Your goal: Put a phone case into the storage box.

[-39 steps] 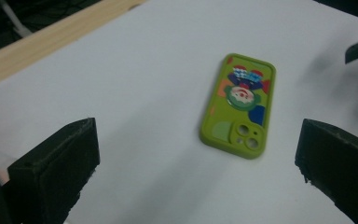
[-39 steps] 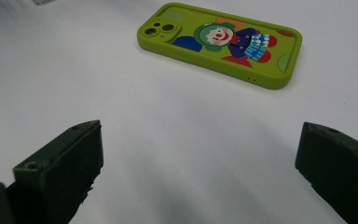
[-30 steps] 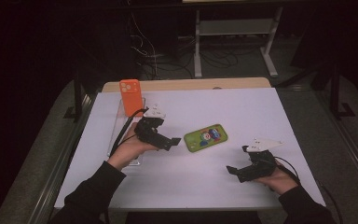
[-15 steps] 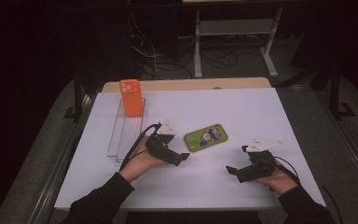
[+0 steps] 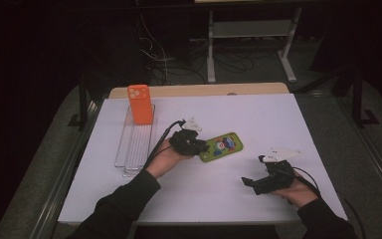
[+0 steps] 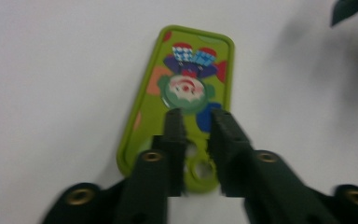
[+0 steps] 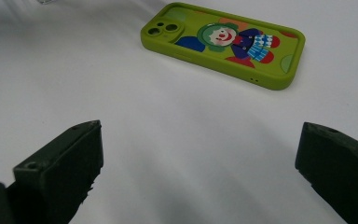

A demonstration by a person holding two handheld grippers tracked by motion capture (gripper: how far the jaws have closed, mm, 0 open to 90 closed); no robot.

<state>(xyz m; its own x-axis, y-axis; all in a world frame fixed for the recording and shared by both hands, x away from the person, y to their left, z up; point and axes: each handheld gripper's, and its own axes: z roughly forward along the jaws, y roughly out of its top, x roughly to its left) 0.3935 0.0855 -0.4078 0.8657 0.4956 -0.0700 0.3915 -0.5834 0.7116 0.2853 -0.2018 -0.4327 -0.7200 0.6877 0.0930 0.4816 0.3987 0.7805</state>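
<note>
Two handheld grippers work over a white table (image 5: 278, 119). A green case (image 5: 222, 147), printed with a clown, lies flat near the table's middle. The left gripper (image 6: 196, 122) sits over the case's camera end; its jaws have just been closing and now stand nearly together above it, pinching nothing. The right gripper (image 5: 251, 183) rests well apart, near the front edge, jaws spread wide, with bare table between it and the case. An orange case (image 5: 140, 104) stands upright in a clear rack (image 5: 132, 144) to the left.
</note>
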